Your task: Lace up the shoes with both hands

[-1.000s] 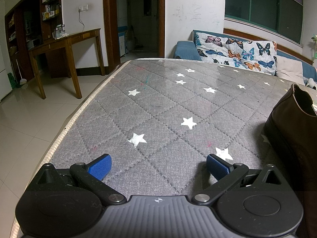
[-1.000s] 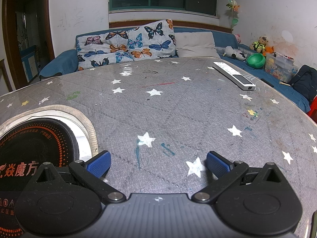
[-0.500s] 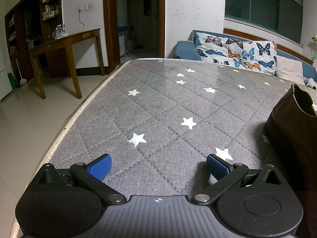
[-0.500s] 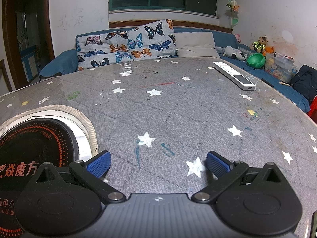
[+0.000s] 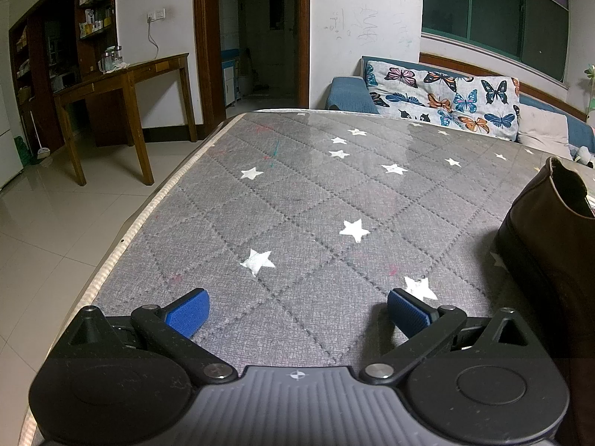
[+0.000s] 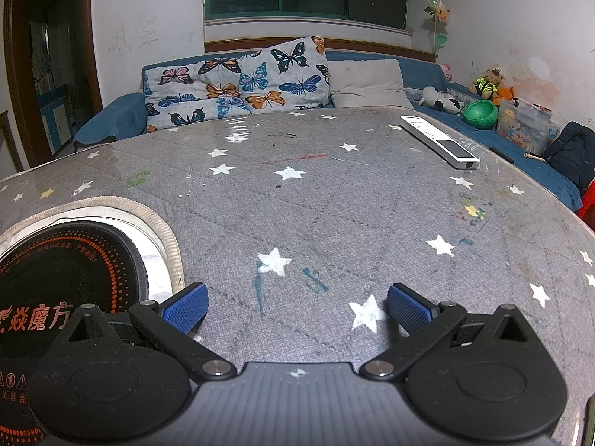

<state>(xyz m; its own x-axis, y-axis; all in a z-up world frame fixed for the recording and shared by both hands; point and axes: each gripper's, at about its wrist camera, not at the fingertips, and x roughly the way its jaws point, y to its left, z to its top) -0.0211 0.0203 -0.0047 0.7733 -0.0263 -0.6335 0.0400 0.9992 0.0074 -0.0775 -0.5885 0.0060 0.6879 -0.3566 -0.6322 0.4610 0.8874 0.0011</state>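
**Stock of the bench: both tongs idle, one shoe at the left tongs' right**

Left wrist view
- Left tongs (image 5: pixel 297 310): blue pads spread wide apart, nothing between them, low over the bench.
- Bench (image 5: pixel 290 200): grey quilted cover with white stars under a glossy clear sheet; pale corded trim along its left edge.
- Shoe (image 5: pixel 546 238): brown leather, standing on the bench at the far right of the view, just beside the right finger of the tongs, not touching it. Its opening faces up; laces are not visible from here.
- Wooden side table (image 5: pixel 126 85): across the tiled floor to the left, against the wall, with jars on top.
- Butterfly cushion (image 5: pixel 442 100): on the blue sofa beyond the far end of the bench.

Right wrist view
- Right tongs (image 6: pixel 297 308): blue pads likewise wide apart and empty, low over the starred cover.
- Induction hob (image 6: pixel 63 275): round black plate with orange print, set into a trimmed cut-out in the bench, just left of the left finger.
- Remote control (image 6: pixel 438 141): white, lying flat near the far right edge, well apart from the tongs.
- Green bowl (image 6: pixel 481 113) and soft toys (image 6: pixel 487 81): on the sofa to the right.
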